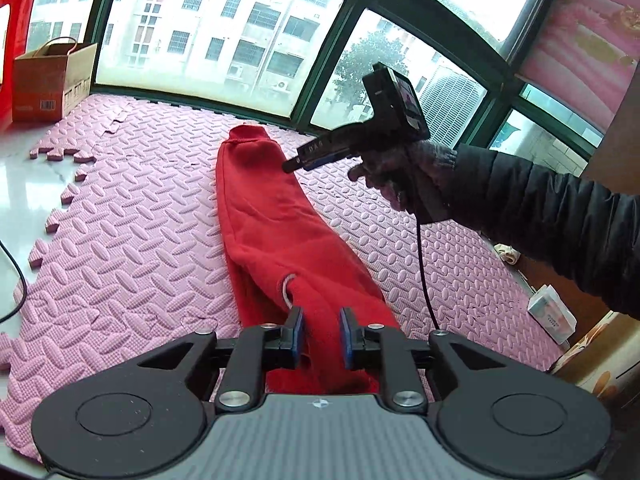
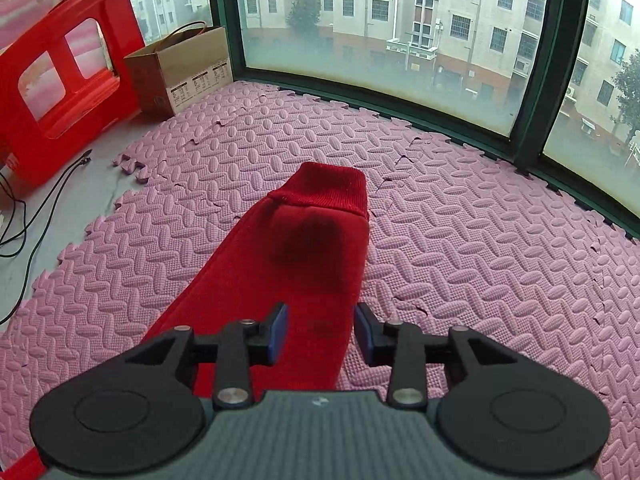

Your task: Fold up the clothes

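A pair of red trousers lies folded lengthwise on the pink foam mat, ribbed cuff at the far end. My left gripper is at the waistband end with a fold of red cloth and a white drawstring between its jaws; the jaws stand a little apart around the cloth. My right gripper is open, hovering above the leg, the ribbed cuff ahead of it. The right gripper also shows in the left wrist view, held over the leg's far part.
A cardboard box and a red plastic stool stand at the far left by the window. Black cables lie on the bare floor to the left. A small white carton lies off the mat at right.
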A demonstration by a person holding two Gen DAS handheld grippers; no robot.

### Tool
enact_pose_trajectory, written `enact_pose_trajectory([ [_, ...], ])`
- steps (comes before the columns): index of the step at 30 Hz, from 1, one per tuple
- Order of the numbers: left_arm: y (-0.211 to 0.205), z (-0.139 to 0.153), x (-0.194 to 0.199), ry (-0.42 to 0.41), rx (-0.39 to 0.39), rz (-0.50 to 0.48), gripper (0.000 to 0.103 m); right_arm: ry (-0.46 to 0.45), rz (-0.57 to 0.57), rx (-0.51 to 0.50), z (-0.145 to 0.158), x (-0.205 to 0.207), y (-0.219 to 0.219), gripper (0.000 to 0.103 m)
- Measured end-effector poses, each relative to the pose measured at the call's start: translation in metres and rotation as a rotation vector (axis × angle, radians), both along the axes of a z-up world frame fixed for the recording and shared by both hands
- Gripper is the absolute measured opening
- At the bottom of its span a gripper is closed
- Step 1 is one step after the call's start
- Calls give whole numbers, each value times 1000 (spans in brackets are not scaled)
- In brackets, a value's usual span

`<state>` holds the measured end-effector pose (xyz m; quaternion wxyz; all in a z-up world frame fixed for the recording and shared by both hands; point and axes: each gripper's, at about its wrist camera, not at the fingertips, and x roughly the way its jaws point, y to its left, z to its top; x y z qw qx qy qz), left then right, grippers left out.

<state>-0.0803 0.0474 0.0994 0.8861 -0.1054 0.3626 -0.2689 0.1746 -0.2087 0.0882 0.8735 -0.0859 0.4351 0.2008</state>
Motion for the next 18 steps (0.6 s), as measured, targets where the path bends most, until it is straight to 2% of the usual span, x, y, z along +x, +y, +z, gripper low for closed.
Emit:
enact_pose_trajectory([
  [7, -14, 12, 24, -48, 41, 21, 22, 26, 32, -7, -3, -34, -28, 37],
  [8, -15, 14, 27, -55, 47, 23, 24, 30, 37, -7, -5, -40, -32, 37],
  [9, -17, 15, 30, -62, 53, 26, 32, 34, 41, -7, -7, -45, -36, 37],
  [12, -33, 9, 47, -53, 112, 16, 41, 42, 57, -6, -13, -63, -50, 42],
  [13, -39, 6, 52, -50, 136, 10, 41, 41, 61, -6, -14, -69, -54, 46],
  [18, -63, -6, 82, -3, 195, -17, 41, 46, 88, 0, -26, -91, -71, 47],
])
